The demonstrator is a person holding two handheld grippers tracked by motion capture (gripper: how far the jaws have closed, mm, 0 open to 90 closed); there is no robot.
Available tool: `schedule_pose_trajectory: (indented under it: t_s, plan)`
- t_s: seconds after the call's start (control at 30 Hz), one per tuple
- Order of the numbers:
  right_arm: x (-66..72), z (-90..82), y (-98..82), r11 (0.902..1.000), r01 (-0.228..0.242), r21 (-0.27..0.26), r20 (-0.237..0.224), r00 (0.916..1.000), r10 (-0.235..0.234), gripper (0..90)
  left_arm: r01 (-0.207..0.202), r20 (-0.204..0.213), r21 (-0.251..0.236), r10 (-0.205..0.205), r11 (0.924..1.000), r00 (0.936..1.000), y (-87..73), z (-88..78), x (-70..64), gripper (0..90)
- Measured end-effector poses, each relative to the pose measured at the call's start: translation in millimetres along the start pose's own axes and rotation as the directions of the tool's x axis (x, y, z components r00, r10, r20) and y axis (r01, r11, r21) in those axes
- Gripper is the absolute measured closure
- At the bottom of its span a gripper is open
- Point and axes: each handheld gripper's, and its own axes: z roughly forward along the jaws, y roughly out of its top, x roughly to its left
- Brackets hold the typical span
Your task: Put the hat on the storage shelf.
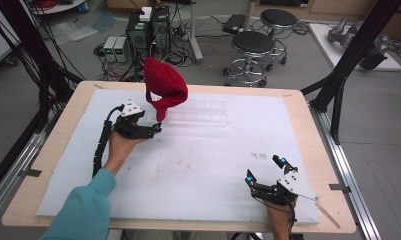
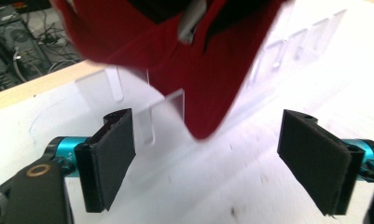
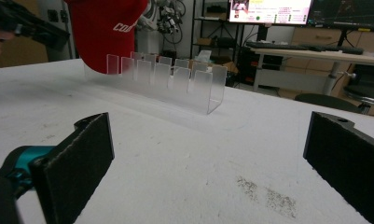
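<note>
Red cap (image 1: 165,86) sits propped at the left end of the clear acrylic rack (image 1: 198,114), far side of the desk (image 1: 198,165), its brim hanging down toward the desk. In the left gripper view the brim tip (image 2: 201,126) dangles between the two jaws without touching either pad.

Left gripper (image 1: 155,129) is just beside the cap's low edge, jaws spread wide, nothing pinched. Right gripper (image 1: 264,174) rests near the desk's front right corner, well apart from cap and rack, jaws also spread and empty.

Judged step: the cap looks set onto the rack and let go; what remains is to draw the left gripper clear.

How to do it well:
- Keep the jaws spread while backing off, so no pad catches the brim.
- Pull straight back along the jaws' own line, low and level; a sideways sweep could clip a rack divider (image 2: 152,122) or drag the fabric.
- Watch whether the cap sags or tips once the gripper is clear. How firmly it sits on the dividers cannot be told here.
- Rack looks light and likely slides easily on the white sheet; avoid nudging it.
</note>
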Motion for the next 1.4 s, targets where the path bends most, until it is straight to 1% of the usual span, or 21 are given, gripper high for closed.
schedule_pose_trajectory:
  t_s: [0.03, 0.07, 0.1, 0.13, 0.17, 0.3, 0.33, 0.4, 0.43, 0.5, 0.57, 0.63, 0.7, 0.8, 0.9, 1.0, 1.13, 1.2, 1.27, 1.37, 1.4]
  plan:
    - [0.1, 0.0, 0.0, 1.0000, -0.001, 0.001, 0.000, 1.0000, 0.001, 0.5, 0.009, 0.046, 0.009, -0.010, 0.9999, 0.9989, -2.9, -8.0, 2.6, 15.7]
    - [0.0, -0.1, 0.0, 1.0000, 0.000, 0.000, 0.000, 1.0000, 0.000, 0.5, -0.004, 0.076, -0.015, 0.005, 0.9999, 0.9971, -7.4, -16.0, 3.9, 15.0]
    - [-0.3, -0.2, 0.0, 1.0000, 0.003, -0.003, 0.004, 1.0000, -0.003, 0.5, -0.038, 0.090, -0.052, 0.043, 0.9979, 0.9950, -13.1, -25.2, 3.8, 15.0]
    - [0.0, -0.5, -0.2, 1.0000, -0.002, -0.003, 0.001, 1.0000, 0.002, 0.5, -0.062, 0.090, -0.074, 0.068, 0.9953, 0.9936, -18.6, -34.0, 3.5, 15.6]
    - [0.2, -0.6, -0.2, 1.0000, -0.005, -0.007, 0.003, 1.0000, 0.005, 0.5, -0.067, 0.113, -0.097, 0.077, 0.9931, 0.9906, -24.7, -42.7, 4.5, 15.8]
    - [0.1, -1.8, -0.7, 0.9998, -0.004, -0.018, 0.007, 1.0000, 0.004, 0.4, -0.067, 0.177, -0.154, 0.094, 0.9859, 0.9797, -49.2, -73.3, 11.0, 15.8]
    - [0.3, -2.5, -1.0, 0.9997, -0.001, -0.026, 0.008, 1.0000, 0.001, 0.4, -0.072, 0.183, -0.177, 0.104, 0.9817, 0.9776, -55.5, -80.5, 12.6, 15.8]
    - [0.1, -3.0, -1.2, 0.9995, -0.001, -0.032, 0.012, 0.9999, 0.001, 0.4, -0.054, 0.216, -0.215, 0.101, 0.9752, 0.9711, -68.2, -93.6, 15.8, 15.8]
    - [0.2, -3.1, -1.3, 0.9995, -0.007, -0.030, 0.010, 0.9999, 0.007, 0.4, -0.052, 0.221, -0.221, 0.101, 0.9740, 0.9699, -74.0, -99.4, 17.2, 15.8]
    - [-0.8, -2.4, -1.1, 0.9995, -0.006, -0.029, 0.010, 0.9999, 0.006, 0.4, -0.050, 0.214, -0.219, 0.098, 0.9744, 0.9718, -85.6, -110.3, 19.7, 15.6]
    - [-0.3, -2.4, -0.9, 0.9997, -0.013, -0.018, 0.008, 0.9999, 0.013, 0.4, -0.040, 0.216, -0.232, 0.092, 0.9719, 0.9720, -92.5, -117.4, 21.1, 15.5]
    - [-0.2, -2.2, -0.9, 0.9998, -0.009, -0.018, 0.009, 0.9999, 0.009, 0.4, -0.033, 0.218, -0.263, 0.093, 0.9642, 0.9716, -100.7, -123.4, 21.4, 15.5]
    - [-0.4, -1.7, -0.8, 0.9998, -0.006, -0.019, 0.008, 0.9999, 0.007, 0.5, -0.028, 0.219, -0.275, 0.091, 0.9609, 0.9714, -107.5, -126.5, 21.8, 15.5]
    - [-0.7, -1.5, -0.8, 0.9998, -0.009, -0.019, 0.009, 0.9999, 0.009, 0.4, -0.020, 0.208, -0.299, 0.086, 0.9541, 0.9743, -116.7, -130.2, 21.6, 15.5]
    - [-0.2, -2.3, -0.9, 0.9998, -0.012, -0.018, 0.009, 0.9999, 0.013, 0.4, -0.021, 0.199, -0.313, 0.088, 0.9494, 0.9760, -120.4, -132.4, 21.7, 15.6]
    - [-0.3, -2.7, -1.2, 0.9996, -0.010, -0.027, 0.008, 0.9999, 0.010, 0.4, -0.019, 0.196, -0.319, 0.085, 0.9477, 0.9770, -123.0, -132.8, 22.6, 15.6]
    - [-0.2, -3.0, -1.3, 0.9995, -0.006, -0.031, 0.008, 1.0000, 0.006, 0.5, -0.008, 0.189, -0.308, 0.069, 0.9513, 0.9795, -129.1, -132.0, 24.5, 15.9]
    - [-0.3, -3.4, -1.4, 0.9995, -0.010, -0.031, 0.009, 0.9999, 0.010, 0.4, -0.008, 0.181, -0.337, 0.073, 0.9414, 0.9808, -131.0, -134.4, 24.8, 16.0]
    - [-0.6, -3.2, -1.5, 0.9994, -0.011, -0.034, 0.007, 0.9999, 0.011, 0.4, -0.003, 0.175, -0.344, 0.067, 0.9388, 0.9822, -131.5, -134.8, 24.5, 16.4]
    - [-0.8, -3.3, -1.6, 0.9992, -0.007, -0.038, 0.009, 0.9999, 0.007, 0.4, -0.004, 0.162, -0.344, 0.063, 0.9388, 0.9847, -132.0, -135.2, 24.3, 16.5]
    - [-0.8, -3.4, -1.6, 0.9992, -0.007, -0.040, 0.009, 0.9999, 0.007, 0.4, 0.001, 0.158, -0.351, 0.058, 0.9365, 0.9858, -132.4, -135.3, 24.0, 16.5]
